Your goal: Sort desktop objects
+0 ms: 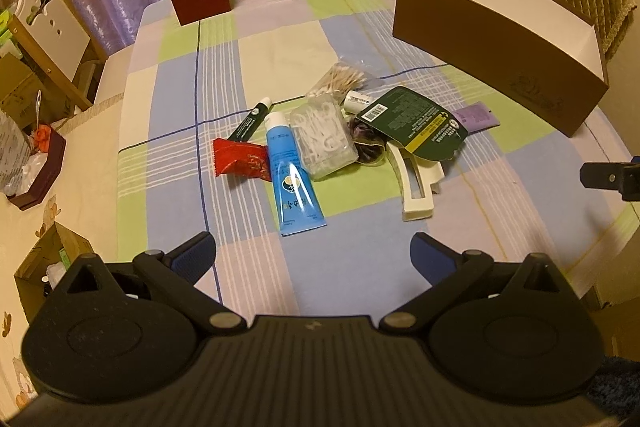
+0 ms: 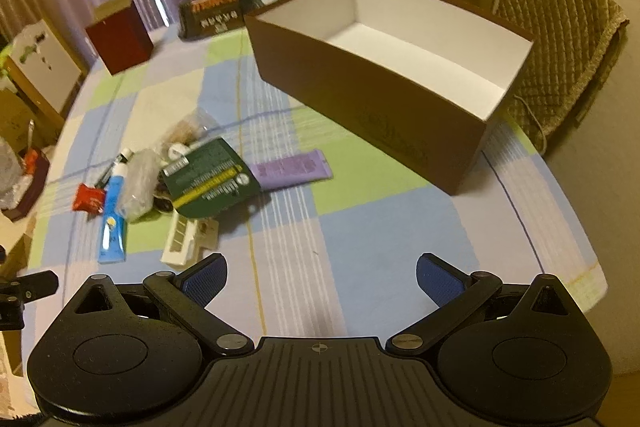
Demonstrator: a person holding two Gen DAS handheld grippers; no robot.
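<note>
Sorting not yet begun
Both grippers, left [image 1: 314,255] and right [image 2: 322,277], gape empty; pile [image 1: 320,139] lies beside the box [image 2: 360,115]; next, grasp one item.

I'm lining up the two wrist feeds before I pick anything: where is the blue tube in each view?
Left wrist: the blue tube lies centre frame, just ahead of the open left gripper, beside the red packet.
Right wrist: the blue tube sits far left, at the pile's near-left edge, well left of the open right gripper.
Shared landmark: the open brown box, empty as far as visible.
</note>
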